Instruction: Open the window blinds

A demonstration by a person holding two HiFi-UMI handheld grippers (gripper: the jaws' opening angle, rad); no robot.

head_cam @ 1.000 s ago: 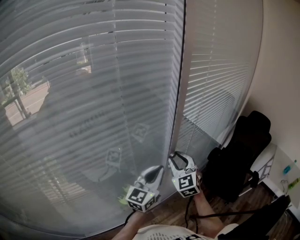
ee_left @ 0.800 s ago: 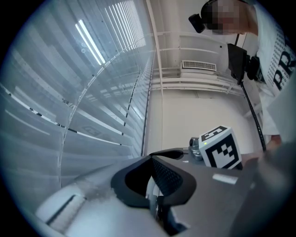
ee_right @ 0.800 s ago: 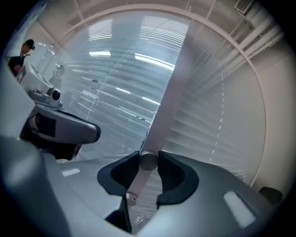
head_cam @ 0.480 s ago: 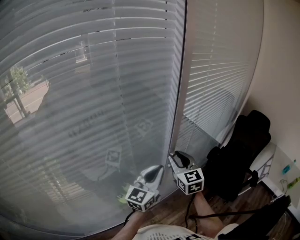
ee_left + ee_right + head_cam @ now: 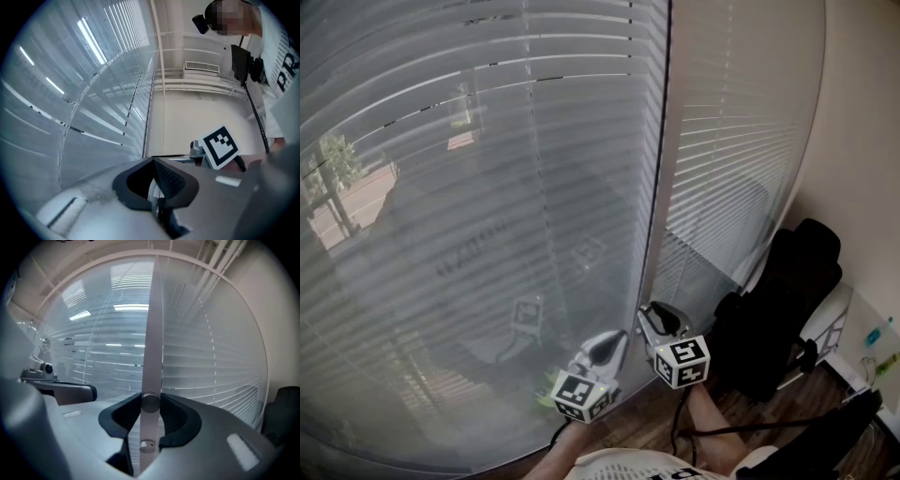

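Observation:
Pale horizontal blinds (image 5: 487,187) cover the window, their slats tilted nearly flat, with trees and a street faintly showing through. A pale tilt wand (image 5: 652,234) hangs down between the two blinds. In the right gripper view the wand (image 5: 152,333) runs straight up from my right gripper (image 5: 150,404), whose dark pads (image 5: 176,416) close on it at a round knob. In the head view my right gripper (image 5: 652,319) sits at the wand's lower end. My left gripper (image 5: 614,342) hovers just to its left, jaws together and empty (image 5: 157,178).
A second blind (image 5: 731,141) covers the pane to the right. A black chair or bag (image 5: 778,309) stands against the wall at lower right, beside a white unit (image 5: 862,347). Wood floor (image 5: 656,422) and a black cable lie below the grippers.
My right gripper has rolled about the wand; its marker cube has turned and shifted right. A few more dark gaps show between the upper slats. The left gripper has stayed still.

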